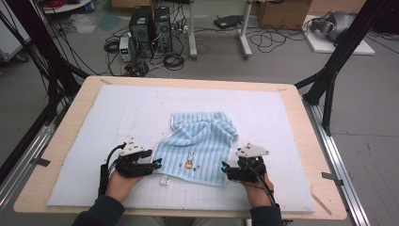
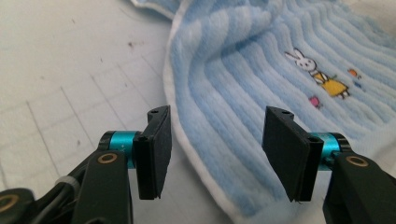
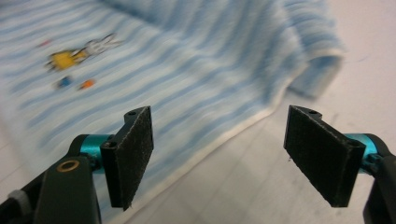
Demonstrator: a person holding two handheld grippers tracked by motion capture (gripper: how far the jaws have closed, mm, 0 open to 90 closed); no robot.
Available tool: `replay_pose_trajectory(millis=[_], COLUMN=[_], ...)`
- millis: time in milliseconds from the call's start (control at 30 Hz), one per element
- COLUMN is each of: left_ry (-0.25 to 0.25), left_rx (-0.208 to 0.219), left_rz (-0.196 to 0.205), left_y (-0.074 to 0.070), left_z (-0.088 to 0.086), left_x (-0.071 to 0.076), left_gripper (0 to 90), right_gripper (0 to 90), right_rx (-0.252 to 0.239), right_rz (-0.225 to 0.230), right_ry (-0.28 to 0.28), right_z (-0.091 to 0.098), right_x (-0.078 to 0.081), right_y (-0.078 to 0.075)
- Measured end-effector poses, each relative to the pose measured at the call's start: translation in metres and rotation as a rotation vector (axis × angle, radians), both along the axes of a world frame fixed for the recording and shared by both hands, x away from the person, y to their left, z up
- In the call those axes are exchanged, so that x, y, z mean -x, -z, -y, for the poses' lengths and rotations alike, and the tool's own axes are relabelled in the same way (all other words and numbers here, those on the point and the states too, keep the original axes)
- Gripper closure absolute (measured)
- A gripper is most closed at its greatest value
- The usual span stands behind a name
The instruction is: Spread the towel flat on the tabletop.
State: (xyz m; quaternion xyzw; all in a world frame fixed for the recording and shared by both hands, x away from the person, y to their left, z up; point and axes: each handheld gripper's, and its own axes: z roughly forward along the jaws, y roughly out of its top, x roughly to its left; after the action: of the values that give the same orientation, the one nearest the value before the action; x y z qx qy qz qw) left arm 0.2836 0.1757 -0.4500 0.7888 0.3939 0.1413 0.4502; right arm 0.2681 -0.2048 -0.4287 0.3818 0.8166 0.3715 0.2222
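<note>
Both sets of jaws are spread wide with nothing pinched in them. In the left gripper view the towel edge just lies on the mat under the gap between the pads, and the right gripper view has the white hem running beneath its gap too, a bit blurry. From the high view the left gripper sits right beside the towel's near-left corner and the right gripper right beside the near-right corner, jaws pointing in at each other. The towel is light blue with stripes and a little bunny stitched near the front edge; it lies around the middle of the pale gridded mat, far side folded over and rumpled. The mat covers most of the wooden surface. Nothing else is on the mat, so nothing's in the way. Past the surface the floor has two computer towers, a tangle of cables and a cardboard box.
</note>
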Motion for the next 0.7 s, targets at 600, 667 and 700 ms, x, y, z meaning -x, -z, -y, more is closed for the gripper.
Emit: replay_pose_trajectory(millis=[600,667,700], left_ry=[0.095,0.108,0.115], left_rx=[-0.066,-0.06,-0.054], left_rz=[0.01,0.003,0.0], left_y=[0.002,0.002,0.002], left_z=[0.006,0.005,0.005], left_x=[0.026,0.03,0.033], left_gripper=[84.4,85.4,85.6], right_gripper=[65.3,71.7,75.1], right_rx=[-0.037,-0.052,-0.068], right_rz=[-0.095,-0.107,-0.119], right_ry=[-0.06,-0.072,-0.074], right_z=[-0.009,-0.009,-0.008], right_x=[0.038,0.038,0.038], right_y=[0.02,0.02,0.02])
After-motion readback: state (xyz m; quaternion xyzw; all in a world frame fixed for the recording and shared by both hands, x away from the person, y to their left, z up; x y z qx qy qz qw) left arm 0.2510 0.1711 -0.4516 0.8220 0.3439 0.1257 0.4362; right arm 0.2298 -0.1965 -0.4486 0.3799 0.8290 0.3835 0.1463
